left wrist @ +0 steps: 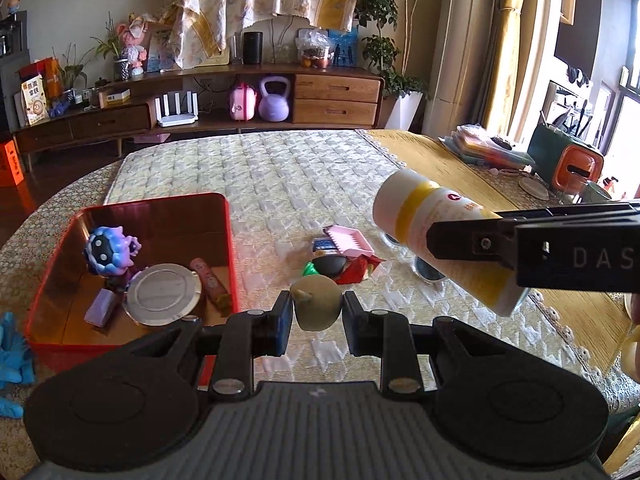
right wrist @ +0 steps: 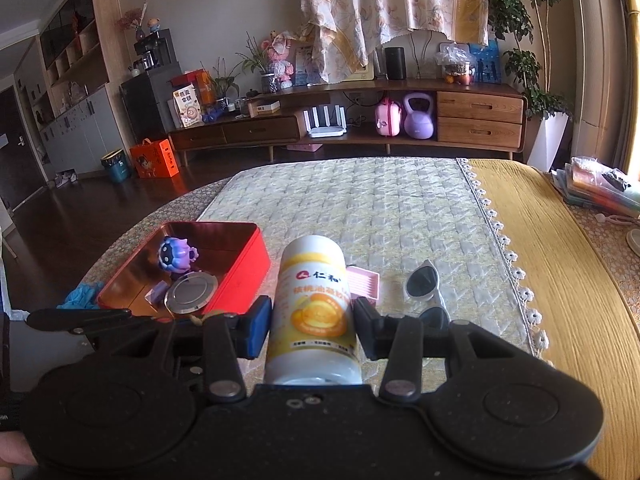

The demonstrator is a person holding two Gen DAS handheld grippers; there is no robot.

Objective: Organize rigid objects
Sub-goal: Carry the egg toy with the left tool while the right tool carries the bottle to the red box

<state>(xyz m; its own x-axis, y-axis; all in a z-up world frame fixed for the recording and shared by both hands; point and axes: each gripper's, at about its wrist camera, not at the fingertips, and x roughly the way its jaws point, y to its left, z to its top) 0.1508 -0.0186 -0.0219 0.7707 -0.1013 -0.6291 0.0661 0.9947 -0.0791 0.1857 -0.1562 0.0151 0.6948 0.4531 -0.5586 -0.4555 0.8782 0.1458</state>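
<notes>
While the left gripper (left wrist: 316, 312) clamps its 2 pads on a small beige rounded object (left wrist: 316, 304), the right gripper (right wrist: 312, 328) grasps a white and yellow bottle (right wrist: 312, 312) around its middle, cap end pointing away from the camera. Both are held above the quilted mat (left wrist: 280, 176), the landmark for everything else.

Just off the mat's near-left edge sits a red tin box (left wrist: 224, 216), open at the top. Inside it stand a purple toy figure (left wrist: 110, 250), a round silver lid (left wrist: 162, 294), a small lilac block (left wrist: 100, 308) and a pink stick-shaped packet (left wrist: 210, 282). Beside the box, farther from the mat, lies a crumpled blue glove (left wrist: 12, 340).

On the mat, near its front middle, a pink comb-like tray (left wrist: 346, 240) rests on a little heap with a dark ball (left wrist: 329, 265) and red and green wrappers (left wrist: 356, 270). White-framed sunglasses (right wrist: 426, 292) lie on the mat toward its lace-trimmed right edge, well apart from the box. Beyond that edge stretches a yellow cloth (right wrist: 540, 240).
</notes>
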